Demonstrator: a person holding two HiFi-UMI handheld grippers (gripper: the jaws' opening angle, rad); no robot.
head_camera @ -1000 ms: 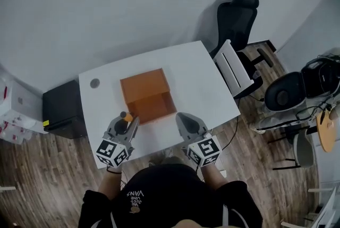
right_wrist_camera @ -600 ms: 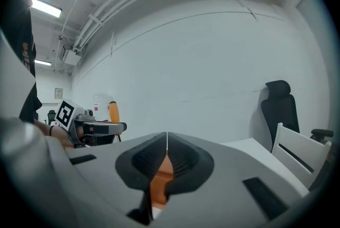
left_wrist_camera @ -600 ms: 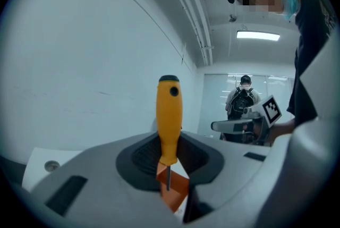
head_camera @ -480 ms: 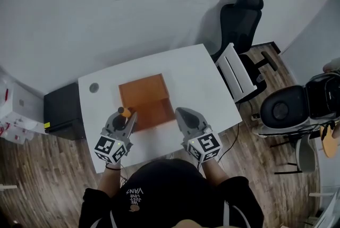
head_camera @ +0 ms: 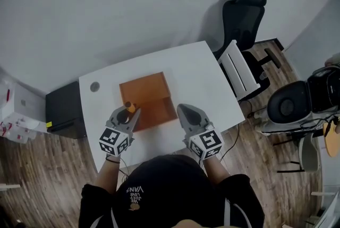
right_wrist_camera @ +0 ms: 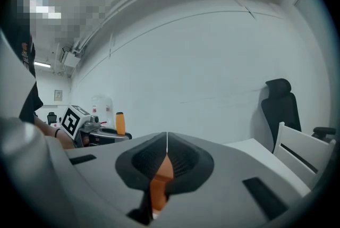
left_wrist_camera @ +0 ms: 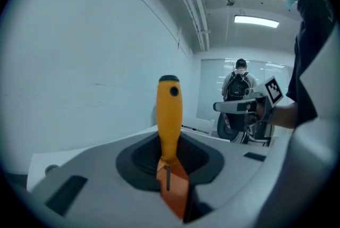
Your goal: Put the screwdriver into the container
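Head view: carry step, by the look of it, with the left gripper (head_camera: pixel 125 117) at the near-left corner of the orange container (head_camera: pixel 143 89) on the white table (head_camera: pixel 196 70) and the screwdriver (head_camera: pixel 129 108) standing up from its jaws, not yet inside. Left gripper view: clamped partway open on the yellow handle, held upright. Right gripper view: right gripper (right_wrist_camera: pixel 166 143) closed, empty. Next, likely: forward over the opening, lower, release.

One screwdriver (head_camera: pixel 128 106), one container (head_camera: pixel 142 86), two tools (head_camera: pixel 132 114) (head_camera: pixel 185 110)
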